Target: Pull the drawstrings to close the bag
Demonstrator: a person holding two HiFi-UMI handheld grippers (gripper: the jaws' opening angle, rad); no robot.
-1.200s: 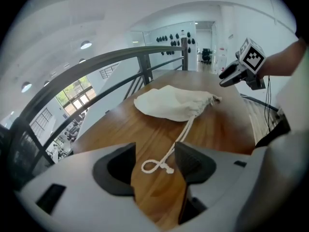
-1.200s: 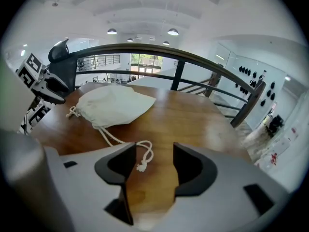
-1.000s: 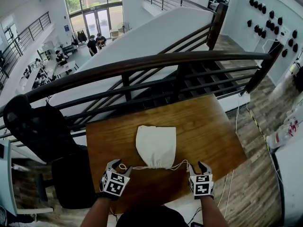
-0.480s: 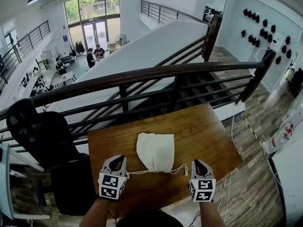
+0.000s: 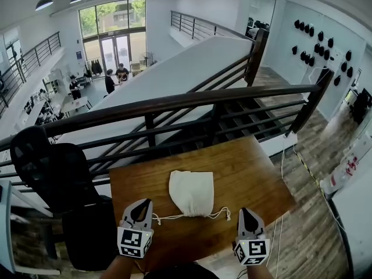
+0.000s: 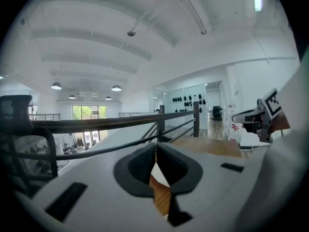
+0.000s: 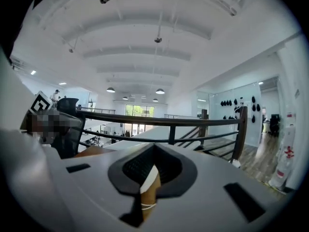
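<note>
A cream cloth bag [image 5: 192,190] lies on the wooden table [image 5: 250,170], its gathered mouth toward me. Its white drawstrings [image 5: 168,217] trail out left and right along the tabletop and end short of both grippers. My left gripper [image 5: 146,203] hovers above the table's near left part, jaws shut with nothing between them [image 6: 155,151]. My right gripper [image 5: 243,210] hovers at the near right, also shut and empty [image 7: 153,153]. Under the right jaws a bit of white cord [image 7: 148,205] shows on the wood. Both point nearly level, toward the railing.
A dark metal railing [image 5: 174,102] with a wooden top rail runs just behind the table, with a stairwell and a lower floor beyond. A black office chair [image 5: 52,167] stands at the table's left. White cables [image 5: 282,173] hang off the right edge.
Both grippers stood open at the cord ends on the table; they have since risen off it and their jaws have shut. The bag and cords stay on the table.
</note>
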